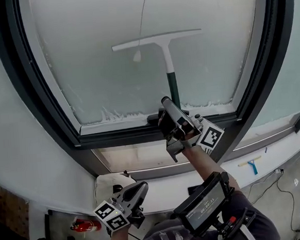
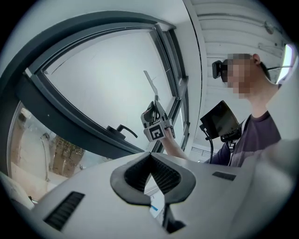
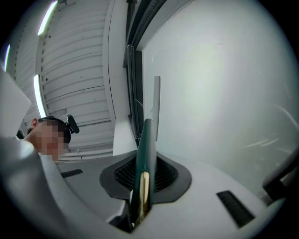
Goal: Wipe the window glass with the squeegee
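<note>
the squeegee (image 1: 168, 58) stands upright on the glass (image 1: 83, 60), pale blade level across the upper middle of the pane, dark green handle running down into the right gripper (image 1: 172, 112), which pinches its low end, likely for reach. the glass looks misted, with a ragged foamy line along its bottom edge. the left gripper (image 1: 139, 190) hangs below the sill, jaws pressed together on nothing, seemingly kept clear.
</note>
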The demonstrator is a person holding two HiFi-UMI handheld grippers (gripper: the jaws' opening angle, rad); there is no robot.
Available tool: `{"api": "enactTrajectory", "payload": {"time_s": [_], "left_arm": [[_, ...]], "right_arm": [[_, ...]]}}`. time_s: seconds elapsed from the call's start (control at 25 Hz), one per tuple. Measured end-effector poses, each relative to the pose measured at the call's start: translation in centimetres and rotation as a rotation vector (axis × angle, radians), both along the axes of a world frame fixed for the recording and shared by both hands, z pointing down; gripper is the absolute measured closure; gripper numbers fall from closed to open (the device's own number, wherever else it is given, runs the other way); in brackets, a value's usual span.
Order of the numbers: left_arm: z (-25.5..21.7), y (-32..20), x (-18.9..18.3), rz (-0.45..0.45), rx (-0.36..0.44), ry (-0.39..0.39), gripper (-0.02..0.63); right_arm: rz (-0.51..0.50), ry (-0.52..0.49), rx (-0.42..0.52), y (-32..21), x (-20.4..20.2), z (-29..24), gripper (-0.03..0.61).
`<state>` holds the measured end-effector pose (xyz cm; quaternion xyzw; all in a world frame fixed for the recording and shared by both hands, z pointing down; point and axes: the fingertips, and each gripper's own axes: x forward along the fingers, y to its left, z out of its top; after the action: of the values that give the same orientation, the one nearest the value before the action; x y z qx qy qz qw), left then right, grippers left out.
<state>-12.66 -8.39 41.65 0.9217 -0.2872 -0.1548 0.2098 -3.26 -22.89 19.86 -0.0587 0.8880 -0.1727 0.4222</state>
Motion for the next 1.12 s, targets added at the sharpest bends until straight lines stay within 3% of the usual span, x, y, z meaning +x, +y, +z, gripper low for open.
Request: {"api": "enactTrajectory", "payload": {"time_s": [0.32, 0.56, 0.84, 1.12], "left_arm": [[-2.2, -3.2, 2.3, -0.04, 0.039, -0.036, 0.606], [-2.1, -3.8, 3.8, -0.002, 0.053, -0.023, 0.606], [-2.8, -5.4, 0.1, 0.06, 0.08, -0.02, 0.606], [-2.9, -6.2, -3.6, 0.103, 0.089, -0.007, 0.606]], "right_arm": [[-0.062, 0.002, 0.089, -2.9, -0.6, -5.8, 0.531], [-0.058, -0.016, 0.152, -3.6, -1.2, -10.1, 0.531], [-0.065, -0.06, 0.111, -5.1, -3.6, -12.5, 0.531], [0.006, -0.08, 0.085, -5.9, -5.0, -12.5, 0.531]]}}
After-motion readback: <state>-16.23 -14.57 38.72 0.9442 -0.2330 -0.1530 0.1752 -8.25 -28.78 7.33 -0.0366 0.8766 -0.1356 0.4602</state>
